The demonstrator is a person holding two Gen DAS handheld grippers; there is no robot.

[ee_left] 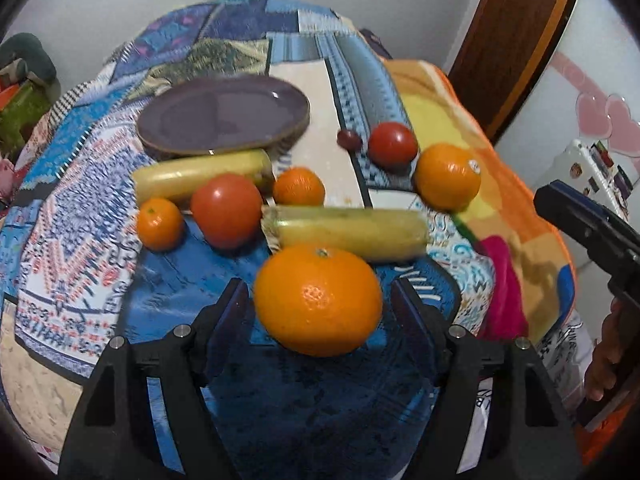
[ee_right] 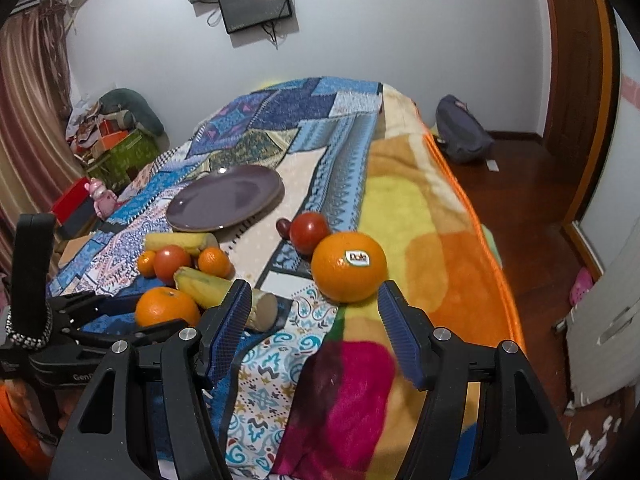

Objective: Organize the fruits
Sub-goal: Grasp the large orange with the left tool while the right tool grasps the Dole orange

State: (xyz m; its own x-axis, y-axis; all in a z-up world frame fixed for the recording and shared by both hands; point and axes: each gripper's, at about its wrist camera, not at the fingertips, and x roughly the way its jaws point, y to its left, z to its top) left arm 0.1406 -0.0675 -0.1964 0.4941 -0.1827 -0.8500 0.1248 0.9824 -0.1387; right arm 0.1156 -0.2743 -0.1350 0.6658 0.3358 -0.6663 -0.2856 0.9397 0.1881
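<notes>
Fruit lies on a patterned blanket on a bed. In the left wrist view my left gripper [ee_left: 318, 304] is open with a large orange [ee_left: 318, 300] between its fingers, a small gap each side. Behind it lie a banana [ee_left: 348, 232], a tomato [ee_left: 226, 210], two mandarins [ee_left: 159, 223] [ee_left: 299, 187], a second banana [ee_left: 200, 176] and an empty purple plate [ee_left: 224, 116]. In the right wrist view my right gripper [ee_right: 312, 308] is open just short of a stickered orange [ee_right: 349, 266]. A second tomato [ee_right: 309, 232] and a small dark fruit [ee_right: 283, 227] lie behind it.
The bed's right edge [ee_right: 492, 248] drops to a wooden floor with a grey backpack [ee_right: 460, 130]. Boxes and clutter [ee_right: 116, 140] stand left of the bed. A door [ee_right: 576, 80] is at the right. The left gripper's body [ee_right: 60, 320] shows at the left.
</notes>
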